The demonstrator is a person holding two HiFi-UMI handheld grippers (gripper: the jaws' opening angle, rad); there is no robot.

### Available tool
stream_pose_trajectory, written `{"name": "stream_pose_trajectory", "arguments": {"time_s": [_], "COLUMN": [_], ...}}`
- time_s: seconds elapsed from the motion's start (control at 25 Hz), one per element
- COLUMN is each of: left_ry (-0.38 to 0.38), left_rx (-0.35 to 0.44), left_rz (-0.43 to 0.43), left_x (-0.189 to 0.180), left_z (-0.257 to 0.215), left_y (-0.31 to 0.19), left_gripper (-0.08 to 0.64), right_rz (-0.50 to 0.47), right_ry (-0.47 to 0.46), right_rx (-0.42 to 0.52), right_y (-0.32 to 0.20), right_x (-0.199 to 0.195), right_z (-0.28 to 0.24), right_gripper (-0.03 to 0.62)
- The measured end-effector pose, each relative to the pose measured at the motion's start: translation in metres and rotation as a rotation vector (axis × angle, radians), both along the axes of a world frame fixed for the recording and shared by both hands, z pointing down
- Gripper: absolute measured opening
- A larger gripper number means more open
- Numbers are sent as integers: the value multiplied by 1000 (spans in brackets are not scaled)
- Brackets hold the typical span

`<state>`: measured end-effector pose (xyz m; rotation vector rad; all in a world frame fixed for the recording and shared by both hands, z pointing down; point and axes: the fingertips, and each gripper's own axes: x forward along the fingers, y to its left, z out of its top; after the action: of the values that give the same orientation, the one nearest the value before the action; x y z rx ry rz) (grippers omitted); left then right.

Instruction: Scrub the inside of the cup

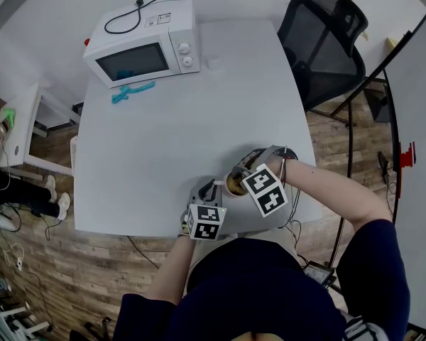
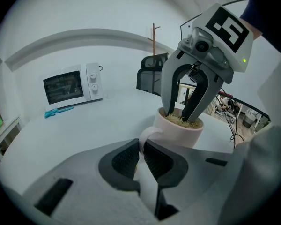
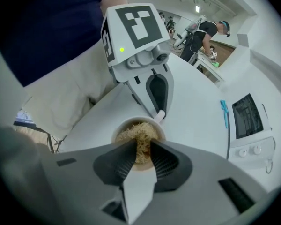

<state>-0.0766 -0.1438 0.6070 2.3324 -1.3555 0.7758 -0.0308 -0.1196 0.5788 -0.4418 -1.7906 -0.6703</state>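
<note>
White tabletop (image 1: 163,155) fills most of the head view, with wood floor around it. A microwave (image 1: 143,48) stands at the upper left with a black cable (image 1: 142,9) lying on its top, and a teal tool (image 1: 133,91) rests on the table just in front of it. A black mesh chair (image 1: 325,41) stands at the upper right.

The cup (image 2: 178,130) stands upright near the lower edge of the table in the head view, right of centre and close to my body. It is pale, and a wad of straw-coloured scrubber fibre (image 3: 136,135) sits inside it, reaching up to the rim.

My left gripper (image 2: 141,149) is clenched on the cup's handle (image 2: 147,137), with both dark pads pressed against the loop. It comes in from the lower left of the head view at a shallow downward slant.

My right gripper (image 3: 141,149) points steeply down into the mouth of the cup. Its jaws are dipped among the fibres, and its pads pinch a strand of the scrubber between them. In the left gripper view it rises out of the cup at the upper right, marker cube on top.
</note>
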Motion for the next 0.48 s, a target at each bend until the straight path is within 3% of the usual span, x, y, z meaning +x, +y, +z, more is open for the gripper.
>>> {"name": "stream_pose_trajectory", "arguments": {"time_s": [0.2,0.48], "left_ry": [3,6], "left_rx": [-13,-10], "left_rz": [-15,-23], "left_x": [-2,-3], "left_z": [3,3], "left_y": [2,0], "left_gripper": [41,41], "right_rz": [33,131], "right_ry": [-5,-16], "right_rx": [-53,-119], "right_y": [3,2], "right_x": [-2,-4], "right_z": [1,0], "right_gripper": [55,31]}}
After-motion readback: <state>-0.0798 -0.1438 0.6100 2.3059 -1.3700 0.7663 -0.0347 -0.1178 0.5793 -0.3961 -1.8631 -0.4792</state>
